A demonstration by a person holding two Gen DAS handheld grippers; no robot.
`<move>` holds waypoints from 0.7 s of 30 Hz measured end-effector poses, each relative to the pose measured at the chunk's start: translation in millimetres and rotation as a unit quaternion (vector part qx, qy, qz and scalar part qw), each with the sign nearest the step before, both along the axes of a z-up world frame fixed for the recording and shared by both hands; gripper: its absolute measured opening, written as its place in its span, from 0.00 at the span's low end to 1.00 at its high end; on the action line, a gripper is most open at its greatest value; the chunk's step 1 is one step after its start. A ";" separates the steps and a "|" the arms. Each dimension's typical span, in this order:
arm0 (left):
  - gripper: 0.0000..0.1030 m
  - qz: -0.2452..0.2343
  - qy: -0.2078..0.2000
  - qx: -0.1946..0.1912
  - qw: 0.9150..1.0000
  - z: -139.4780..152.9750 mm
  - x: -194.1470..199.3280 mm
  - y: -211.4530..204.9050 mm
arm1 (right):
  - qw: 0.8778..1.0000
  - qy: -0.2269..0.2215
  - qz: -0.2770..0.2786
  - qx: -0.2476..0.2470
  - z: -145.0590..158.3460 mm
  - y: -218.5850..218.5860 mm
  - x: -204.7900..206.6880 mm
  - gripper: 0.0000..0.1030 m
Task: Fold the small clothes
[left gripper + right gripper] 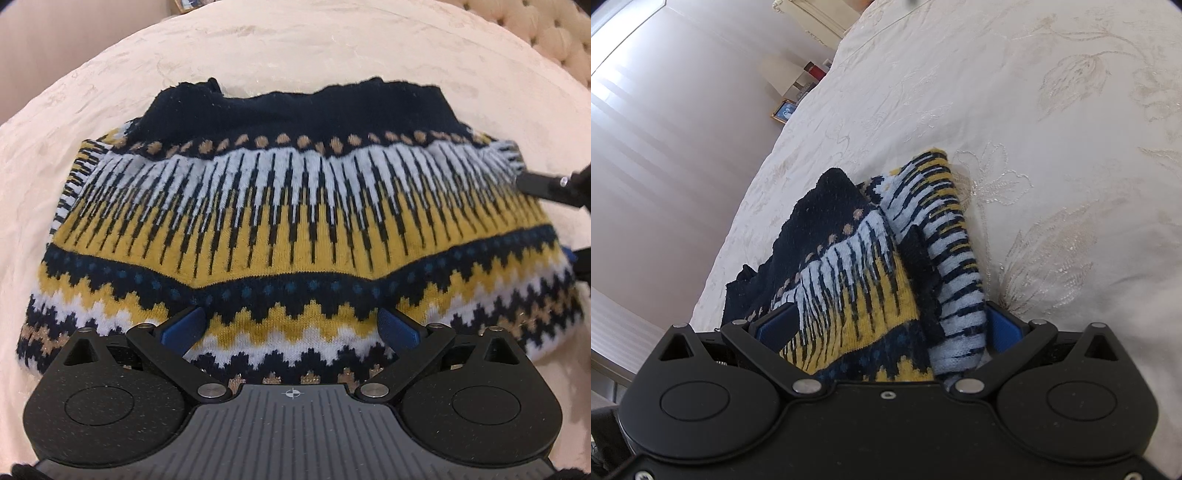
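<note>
**Cream bedspread, patterned knit half-folded across it**

Cream embroidered fabric covered the bed, and on it lay the sweater, a navy, mustard and pale-blue knit spread broad side on to the left wrist camera, its navy ribbed band on the far edge. The left gripper hovered over the near zigzag hem, its blue-padded fingers spread wide apart with cloth between them but nothing pinched. The right gripper sat at the sweater's right end, fingers likewise apart, with a bunched layer and a striped sleeve lying loose in the gap.

The risk, as I judged it, lay in that loose bundle: closing on it could catch only the sleeve or only the top layer, so the fold would drag crooked. The thick knit might also slip from the pads, and the soft bedspread could ruck up beneath a low grasp.
</note>
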State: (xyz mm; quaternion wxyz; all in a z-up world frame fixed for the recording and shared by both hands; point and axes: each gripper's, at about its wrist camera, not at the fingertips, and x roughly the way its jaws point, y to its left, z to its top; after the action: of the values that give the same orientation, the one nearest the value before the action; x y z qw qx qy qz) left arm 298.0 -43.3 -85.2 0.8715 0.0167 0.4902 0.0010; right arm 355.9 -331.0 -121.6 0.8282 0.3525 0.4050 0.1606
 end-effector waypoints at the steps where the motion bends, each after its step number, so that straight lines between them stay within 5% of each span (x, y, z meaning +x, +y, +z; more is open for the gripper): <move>1: 0.99 0.002 0.002 0.001 1.000 -1.7 3.5 0.1 | 1.000 0.000 0.001 -0.001 0.0 0.0 0.1 1.00; 21: 1.00 0.002 -0.011 0.025 1.000 -8.5 6.0 -3.2 | 1.000 -0.006 0.003 -0.010 -0.5 5.7 2.4 1.00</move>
State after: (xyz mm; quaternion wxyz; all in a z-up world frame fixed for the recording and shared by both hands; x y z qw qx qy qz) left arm 304.1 -46.5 -93.7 0.8759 0.0372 0.4808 0.0153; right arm 358.3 -325.3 -122.0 0.8336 0.3418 0.4028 0.1614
